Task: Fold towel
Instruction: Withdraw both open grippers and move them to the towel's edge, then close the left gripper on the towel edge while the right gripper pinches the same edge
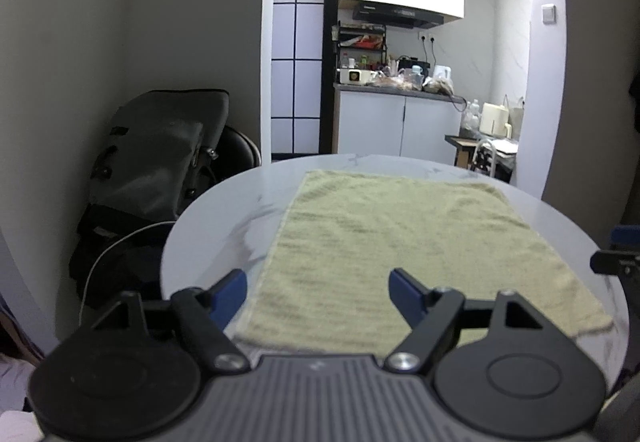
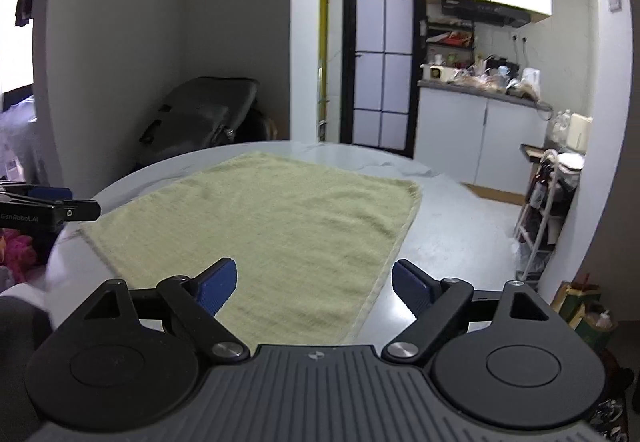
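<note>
A pale yellow-green towel [image 1: 392,242] lies spread flat on a round white marble table [image 1: 224,210]. It also shows in the right wrist view [image 2: 260,218]. My left gripper [image 1: 318,290] is open and empty, hovering over the towel's near left corner. My right gripper [image 2: 314,284] is open and empty, above the towel's near right edge. The right gripper's finger shows at the right edge of the left wrist view [image 1: 616,262]. The left gripper's finger shows at the left of the right wrist view [image 2: 52,208].
A grey backpack [image 1: 160,158] on a dark chair stands against the wall left of the table. Beyond the table, a kitchen counter [image 1: 400,90] holds clutter. A white rack [image 2: 548,210] stands on the floor to the right.
</note>
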Motion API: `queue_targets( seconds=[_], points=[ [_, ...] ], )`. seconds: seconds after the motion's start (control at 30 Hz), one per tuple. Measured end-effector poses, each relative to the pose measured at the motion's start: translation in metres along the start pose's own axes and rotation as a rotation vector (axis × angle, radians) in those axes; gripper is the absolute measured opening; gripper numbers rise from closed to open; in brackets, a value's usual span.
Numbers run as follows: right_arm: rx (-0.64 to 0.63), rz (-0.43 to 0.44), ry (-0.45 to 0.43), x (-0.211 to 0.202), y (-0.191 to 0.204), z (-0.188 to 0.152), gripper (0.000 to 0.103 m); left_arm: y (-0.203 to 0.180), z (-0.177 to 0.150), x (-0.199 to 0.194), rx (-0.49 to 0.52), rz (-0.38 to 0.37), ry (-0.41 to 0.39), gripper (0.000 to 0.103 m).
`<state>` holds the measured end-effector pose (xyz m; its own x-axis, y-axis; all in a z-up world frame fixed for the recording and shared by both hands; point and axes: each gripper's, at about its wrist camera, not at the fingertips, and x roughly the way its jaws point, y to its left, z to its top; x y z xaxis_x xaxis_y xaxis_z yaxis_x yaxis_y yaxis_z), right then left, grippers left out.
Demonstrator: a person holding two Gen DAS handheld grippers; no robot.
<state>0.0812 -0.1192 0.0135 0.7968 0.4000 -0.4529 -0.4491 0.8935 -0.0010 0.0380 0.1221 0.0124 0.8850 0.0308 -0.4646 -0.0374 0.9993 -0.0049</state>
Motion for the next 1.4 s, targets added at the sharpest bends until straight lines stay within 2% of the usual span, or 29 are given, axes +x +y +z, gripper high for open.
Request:
queue_targets(
  seconds=[0.13, 0.4, 0.57, 0.67, 0.73, 0.8, 1.2, 1.27, 1.33, 1.4],
  points=[
    [-0.009, -0.014, 0.006, -0.007, 0.007, -0.009, 0.088, 0.003, -0.007, -0.006, 0.018, 0.003, 0.008, 0.080],
    [0.033, -0.032, 0.019, -0.012, 0.002, -0.022, 0.088, 0.012, -0.017, 0.006, 0.006, 0.014, 0.031, 0.077],
    [0.034, -0.036, 0.027, -0.008, 0.001, -0.025, 0.088, 0.021, -0.017, 0.015, -0.034, 0.006, 0.043, 0.067],
    [0.035, -0.036, 0.032, -0.005, 0.001, -0.027, 0.087, 0.025, -0.017, 0.021, -0.039, 0.006, 0.059, 0.066],
    [0.035, -0.037, 0.035, -0.003, 0.001, -0.028, 0.083, 0.027, -0.016, 0.024, -0.037, 0.010, 0.068, 0.066],
    [0.036, -0.037, 0.038, -0.001, 0.001, -0.030, 0.070, 0.028, -0.015, 0.028, -0.029, 0.019, 0.078, 0.066],
    [0.037, -0.040, 0.058, 0.011, 0.000, -0.037, 0.066, 0.024, -0.015, 0.035, 0.011, -0.011, 0.093, 0.062],
    [0.038, -0.041, 0.061, 0.013, 0.000, -0.038, 0.062, 0.022, -0.015, 0.036, 0.018, -0.013, 0.093, 0.061],
    [0.038, -0.041, 0.064, 0.016, 0.000, -0.039, 0.058, 0.021, -0.014, 0.036, 0.021, -0.014, 0.092, 0.054],
    [0.037, -0.039, 0.066, 0.019, -0.001, -0.039, 0.049, 0.020, -0.014, 0.037, 0.025, -0.016, 0.091, 0.050]
  ],
)
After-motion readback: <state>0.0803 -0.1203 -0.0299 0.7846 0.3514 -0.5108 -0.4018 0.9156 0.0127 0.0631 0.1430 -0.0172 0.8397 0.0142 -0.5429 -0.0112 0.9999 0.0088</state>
